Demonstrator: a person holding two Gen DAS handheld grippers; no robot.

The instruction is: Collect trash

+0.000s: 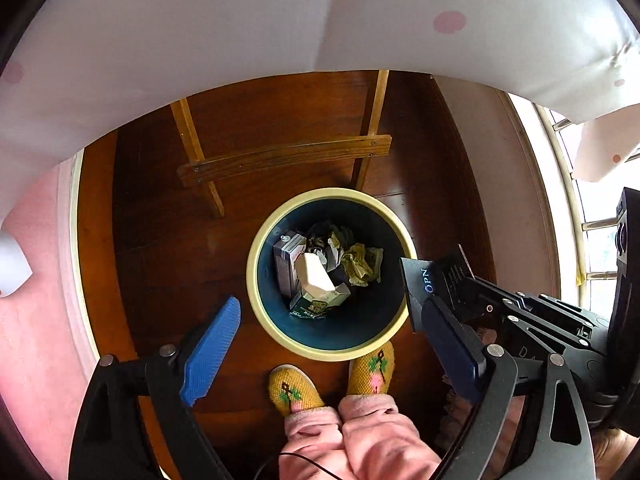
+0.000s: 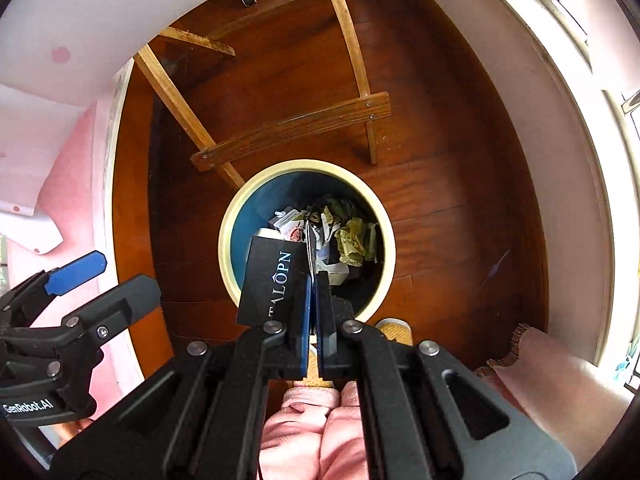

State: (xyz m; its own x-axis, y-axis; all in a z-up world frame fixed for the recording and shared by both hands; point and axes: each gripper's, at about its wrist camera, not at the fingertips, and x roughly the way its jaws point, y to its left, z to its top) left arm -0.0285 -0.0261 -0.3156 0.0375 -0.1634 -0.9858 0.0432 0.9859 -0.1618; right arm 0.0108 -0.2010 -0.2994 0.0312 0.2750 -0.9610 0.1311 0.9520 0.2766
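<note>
Now at drop step: right gripper (image 2: 314, 300) jaws clamp flat black printed card (image 2: 269, 280) over round cream-rimmed blue bin (image 2: 230, 216); left gripper (image 1: 332, 344) jaws wide, empty. Next: release.

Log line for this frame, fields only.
left gripper: open, empty | right gripper: shut on black card | card above trash bin | bin holds cartons, crumpled paper

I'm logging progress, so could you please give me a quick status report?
Left hand-held gripper open, empty. Right hand-held gripper shut on black card, above bin. Nothing blocking the drop.
</note>
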